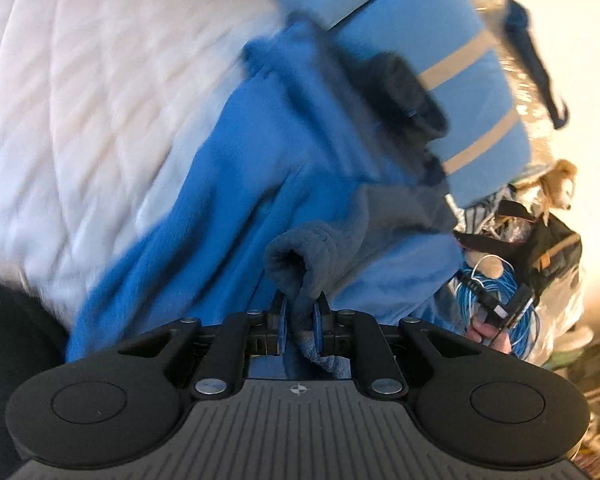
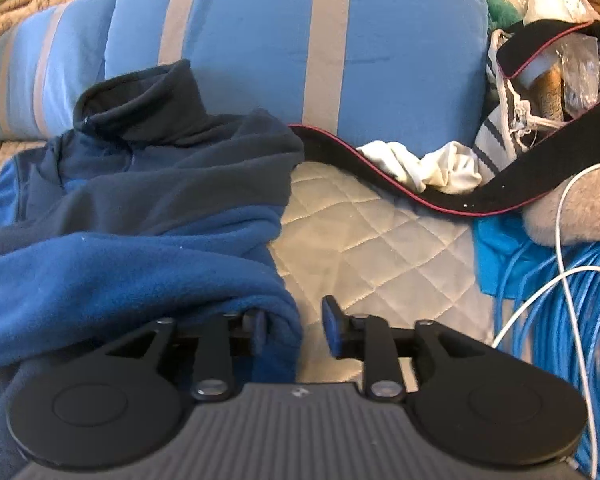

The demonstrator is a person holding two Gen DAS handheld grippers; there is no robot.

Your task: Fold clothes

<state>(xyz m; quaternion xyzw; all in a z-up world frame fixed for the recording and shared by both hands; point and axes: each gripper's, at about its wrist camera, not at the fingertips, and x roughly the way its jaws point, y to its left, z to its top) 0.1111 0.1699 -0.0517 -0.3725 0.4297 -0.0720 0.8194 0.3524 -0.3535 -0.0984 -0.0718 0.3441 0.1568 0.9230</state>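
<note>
A blue fleece jacket point(image 1: 228, 184) with a dark grey collar point(image 2: 140, 96) lies crumpled on the white quilted bed point(image 2: 360, 232). In the left wrist view, my left gripper point(image 1: 300, 314) is shut on a grey rolled edge of the fleece point(image 1: 300, 256), and the cloth hangs from it over the bed point(image 1: 80, 100). In the right wrist view, my right gripper point(image 2: 296, 320) stands open at the jacket's point(image 2: 120, 248) right edge. A blue fold lies against its left finger point(image 2: 260, 324), while the right finger point(image 2: 332, 320) is clear of the cloth over bare quilt.
Blue pillows with grey stripes point(image 2: 260, 40) line the head of the bed. A black strap point(image 2: 440, 200), a white rag point(image 2: 428, 168) and a coil of blue cable point(image 2: 560, 300) crowd the right side. A plush toy point(image 1: 560, 180) and a dark bag point(image 1: 548, 248) sit beyond.
</note>
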